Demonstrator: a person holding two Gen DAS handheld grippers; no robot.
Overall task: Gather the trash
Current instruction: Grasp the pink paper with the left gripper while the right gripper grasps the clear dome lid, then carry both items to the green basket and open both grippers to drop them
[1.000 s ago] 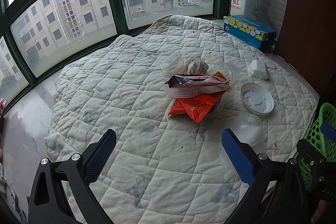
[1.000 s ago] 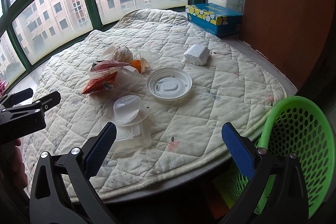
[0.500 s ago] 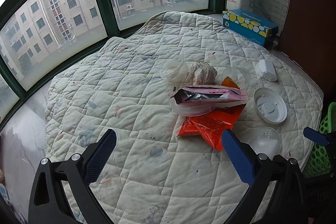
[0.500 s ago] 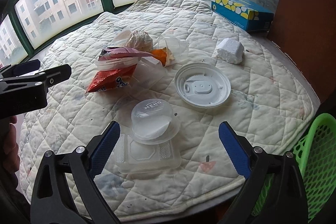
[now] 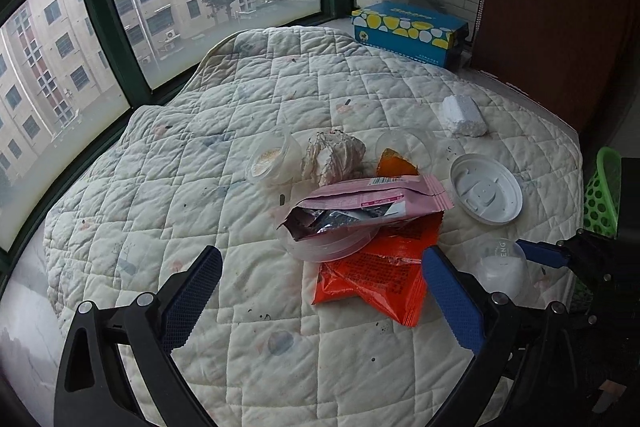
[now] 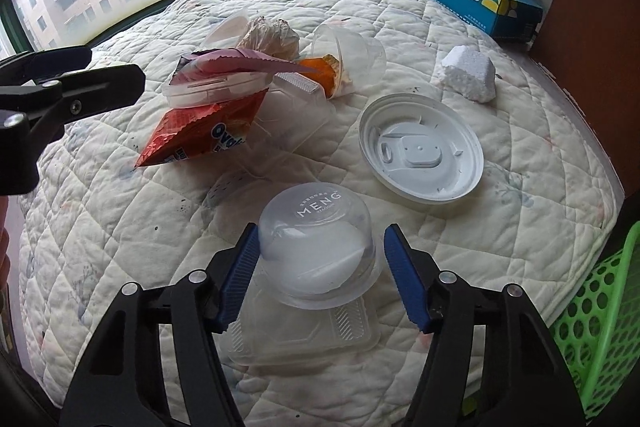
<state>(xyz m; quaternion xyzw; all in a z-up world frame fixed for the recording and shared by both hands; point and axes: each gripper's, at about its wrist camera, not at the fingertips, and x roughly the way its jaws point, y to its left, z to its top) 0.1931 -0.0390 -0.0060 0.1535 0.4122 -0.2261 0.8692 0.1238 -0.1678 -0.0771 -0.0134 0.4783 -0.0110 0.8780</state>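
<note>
Trash lies on a quilted table (image 5: 168, 211). A clear domed cup marked MENG (image 6: 318, 243) sits upside down on a flat clear tray (image 6: 320, 339). My right gripper (image 6: 322, 269) is open, one finger on each side of the cup, not touching it. An orange snack bag (image 5: 380, 271), a pink wrapper (image 5: 372, 203) on a clear container, crumpled paper (image 5: 332, 155), a white lid (image 5: 486, 193) and a foam chunk (image 5: 464, 115) lie around. My left gripper (image 5: 320, 301) is open and empty, just short of the orange bag.
A green mesh basket (image 6: 600, 343) stands off the table's right edge. A blue tissue box (image 5: 408, 31) sits at the back by the windows. A small clear cup (image 5: 272, 159) lies left of the paper. A brown wall panel (image 5: 560, 7) is at the right.
Both grippers moved forward toward the trash. My right gripper came down around the domed cup and narrowed its opening. My left gripper neared the orange bag.
</note>
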